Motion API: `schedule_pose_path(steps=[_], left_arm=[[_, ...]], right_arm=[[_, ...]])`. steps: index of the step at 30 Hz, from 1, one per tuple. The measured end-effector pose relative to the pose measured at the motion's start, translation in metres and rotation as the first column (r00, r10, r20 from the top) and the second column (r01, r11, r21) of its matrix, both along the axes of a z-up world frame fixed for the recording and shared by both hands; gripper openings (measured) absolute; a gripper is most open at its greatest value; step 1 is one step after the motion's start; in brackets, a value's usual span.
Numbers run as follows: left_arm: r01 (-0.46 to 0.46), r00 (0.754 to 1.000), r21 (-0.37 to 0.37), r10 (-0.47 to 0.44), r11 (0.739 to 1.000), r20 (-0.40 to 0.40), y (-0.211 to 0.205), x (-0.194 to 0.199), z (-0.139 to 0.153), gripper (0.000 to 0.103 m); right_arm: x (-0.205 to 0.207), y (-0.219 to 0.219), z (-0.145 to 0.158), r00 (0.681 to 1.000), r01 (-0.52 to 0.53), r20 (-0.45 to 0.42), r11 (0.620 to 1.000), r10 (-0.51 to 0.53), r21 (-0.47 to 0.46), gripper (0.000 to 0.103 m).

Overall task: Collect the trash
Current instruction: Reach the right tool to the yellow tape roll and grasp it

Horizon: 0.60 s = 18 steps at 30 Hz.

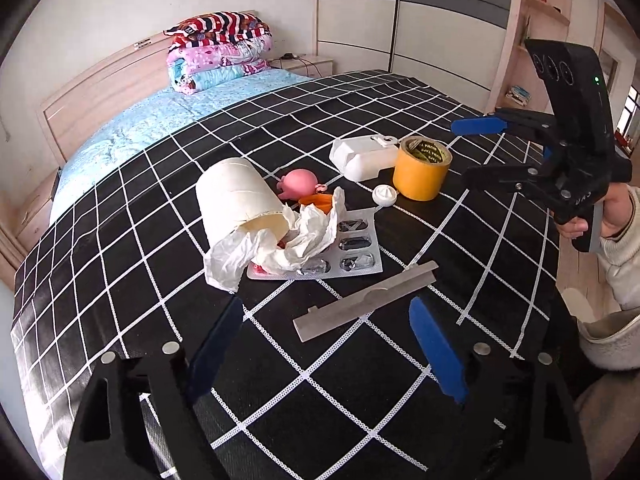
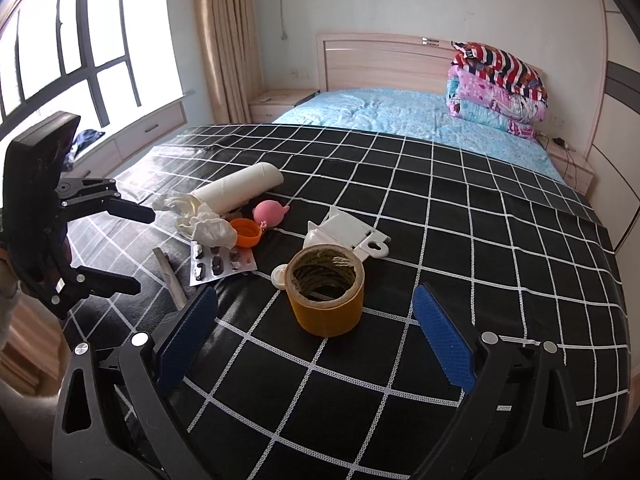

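Note:
Clutter lies on a black checked cloth (image 1: 360,400): a white paper roll (image 1: 236,204), crumpled tissue (image 1: 304,236), a used blister pack (image 1: 352,252), a grey metal strip (image 1: 368,300), a pink toy (image 1: 302,184), an orange cap (image 1: 318,201), a small white cap (image 1: 385,195), a white plastic box (image 1: 364,156) and a yellow tape roll (image 1: 422,168). My left gripper (image 1: 324,344) is open and empty, just short of the metal strip. My right gripper (image 2: 316,320) is open and empty, its fingers either side of the tape roll (image 2: 326,292). It also shows in the left wrist view (image 1: 464,148).
The cloth (image 2: 480,280) covers the foot of a bed with a blue sheet (image 2: 400,112). Folded quilts (image 2: 496,88) are stacked by the headboard. A window (image 2: 60,40) and a low cabinet are on one side, a wardrobe (image 1: 400,20) on the other.

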State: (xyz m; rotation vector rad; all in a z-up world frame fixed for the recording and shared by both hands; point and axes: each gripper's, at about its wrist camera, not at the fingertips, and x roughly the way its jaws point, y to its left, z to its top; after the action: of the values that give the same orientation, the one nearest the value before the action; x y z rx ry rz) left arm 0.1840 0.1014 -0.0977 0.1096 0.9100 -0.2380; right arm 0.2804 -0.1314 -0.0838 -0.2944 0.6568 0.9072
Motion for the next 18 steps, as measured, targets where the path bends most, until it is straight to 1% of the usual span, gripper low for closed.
schedule_pose_path(steps=[3,8,10,12,13,14,15,17,18], left_arm=[[0.018,1.0,-0.004,-0.018,1.0,-0.014,0.004,0.007,-0.005,0.082],[0.08,0.996,-0.013,-0.081,0.997,-0.029,0.002,0.012,-0.012,0.07],[0.091,0.995,-0.027,-0.092,0.995,-0.041,0.001,0.013,-0.015,0.063],[0.093,0.994,-0.033,-0.094,0.995,-0.048,0.0,0.014,-0.017,0.06],[0.096,0.994,-0.043,-0.098,0.994,-0.045,0.0,0.014,-0.017,0.054],[0.1,0.994,-0.052,-0.102,0.994,-0.043,0.0,0.013,-0.016,0.052],[0.102,0.994,-0.055,-0.105,0.993,-0.041,0.0,0.012,-0.015,0.048],[0.101,0.994,-0.056,-0.104,0.993,-0.039,0.001,0.011,-0.015,0.044],[0.101,0.994,-0.058,-0.103,0.993,-0.037,0.001,0.009,-0.015,0.039]], right_arm=[[0.008,0.002,-0.003,1.0,0.005,-0.025,1.0,-0.005,-0.004,0.099],[0.012,0.009,-0.005,1.0,-0.001,-0.022,1.0,0.0,-0.025,0.098],[0.013,0.011,-0.005,1.0,-0.004,-0.025,1.0,0.004,-0.025,0.098],[0.016,0.014,-0.005,1.0,-0.001,-0.029,1.0,0.0,-0.026,0.098],[0.017,0.015,-0.005,0.999,-0.001,-0.036,1.0,0.0,-0.026,0.097],[0.019,0.016,-0.005,0.999,-0.005,-0.048,1.0,0.003,-0.026,0.091],[0.019,0.017,-0.006,0.998,-0.008,-0.058,1.0,0.006,-0.027,0.088],[0.019,0.018,-0.006,0.998,-0.007,-0.061,0.999,0.005,-0.036,0.087],[0.019,0.018,-0.006,0.998,-0.004,-0.059,0.999,0.001,-0.04,0.086]])
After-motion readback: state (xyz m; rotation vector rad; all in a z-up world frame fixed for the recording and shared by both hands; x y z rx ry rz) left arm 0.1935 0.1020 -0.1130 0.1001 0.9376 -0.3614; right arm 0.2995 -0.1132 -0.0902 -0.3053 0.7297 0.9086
